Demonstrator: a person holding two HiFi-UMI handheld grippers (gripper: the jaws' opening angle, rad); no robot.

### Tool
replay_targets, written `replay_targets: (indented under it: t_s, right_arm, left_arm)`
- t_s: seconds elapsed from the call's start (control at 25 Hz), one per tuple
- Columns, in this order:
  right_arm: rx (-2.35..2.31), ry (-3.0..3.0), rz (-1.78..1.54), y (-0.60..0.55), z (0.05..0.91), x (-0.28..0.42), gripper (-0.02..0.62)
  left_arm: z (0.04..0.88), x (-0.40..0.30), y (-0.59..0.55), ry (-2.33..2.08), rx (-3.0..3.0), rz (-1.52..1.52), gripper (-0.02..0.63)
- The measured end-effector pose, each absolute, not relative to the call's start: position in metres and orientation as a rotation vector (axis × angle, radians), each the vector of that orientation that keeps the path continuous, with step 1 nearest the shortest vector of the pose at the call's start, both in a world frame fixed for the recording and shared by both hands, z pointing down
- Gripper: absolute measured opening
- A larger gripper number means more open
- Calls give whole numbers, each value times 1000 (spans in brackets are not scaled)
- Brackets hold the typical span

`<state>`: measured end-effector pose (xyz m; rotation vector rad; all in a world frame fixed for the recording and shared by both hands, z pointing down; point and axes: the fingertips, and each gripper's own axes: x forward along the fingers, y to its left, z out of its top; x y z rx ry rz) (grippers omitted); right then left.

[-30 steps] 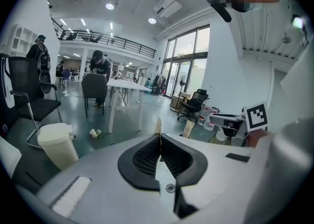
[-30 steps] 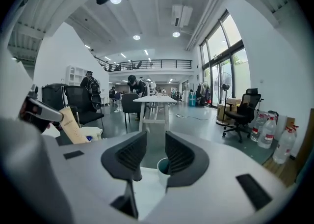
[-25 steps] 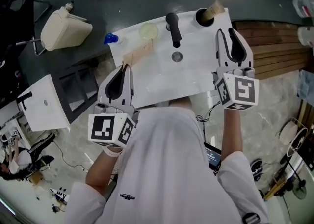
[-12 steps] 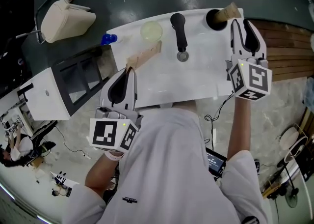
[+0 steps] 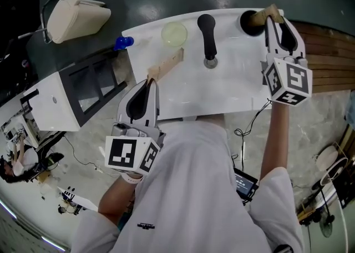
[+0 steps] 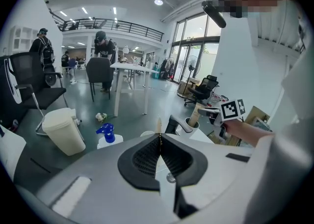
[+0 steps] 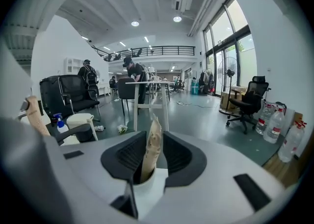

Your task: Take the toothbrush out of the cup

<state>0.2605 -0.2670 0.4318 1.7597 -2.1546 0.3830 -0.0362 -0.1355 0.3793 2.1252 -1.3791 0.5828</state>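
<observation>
Two tools reach over a white bench [image 5: 238, 85] in the head view. The right tool [image 5: 277, 21] is at the upper right of the frame, at the bench's far corner. There its jaws stand spread on either side of the toothbrush [image 5: 265, 14], which is in a tan paper wrapper and leans out of the dark-mouthed cup [image 5: 247, 24]. The right gripper view shows the toothbrush [image 7: 152, 144] upright between the two black pads – close to the pad at picture left, with a clear gap at the other – so it is framed, not pinched.

The left tool [image 5: 150, 82] sits at the bench's near edge, lower left of centre, with its jaws pressed together on nothing. Its tips lie just at the near end of a pale wooden strip [image 5: 166, 64] that runs diagonally across the bench; I cannot tell whether they touch it.

Between the two tools, at top centre, stand a black tap lever [image 5: 207, 30] and a round metal drain [image 5: 210, 62]. A pale yellow round dish [image 5: 174, 34] lies to their left. None of these lies between the right tool and the cup.

Off the bench, toward the upper left, a blue spray bottle [image 5: 123, 41] and a beige bin [image 5: 75, 16] stand on the dark floor. A white cabinet [image 5: 50, 102] is at the left edge – and brown wooden slats [image 5: 327, 52] at the right.
</observation>
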Motion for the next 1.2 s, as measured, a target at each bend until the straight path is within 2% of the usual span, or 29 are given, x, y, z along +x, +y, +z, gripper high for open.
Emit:
replay_targets:
  t_s: [0.08,0.28,0.72,1.2]
  right_arm:
    - [1758,-2158,379,-267,430,259,66]
    - [1739,-2172,370,-266,427,256,45]
    - [1781,-2202,345,-254,405,244,37]
    - [1871,-2216,161,-215,330,224,32]
  left_arm:
    - [379,-39,-133,-1379,2122,593,6]
    - [377,-41,-131,-1386,2127,590,6]
    - [369,-53,-126,-1384,2168,568,6]
    - [347,-66,-112,-1362,2244,472,6]
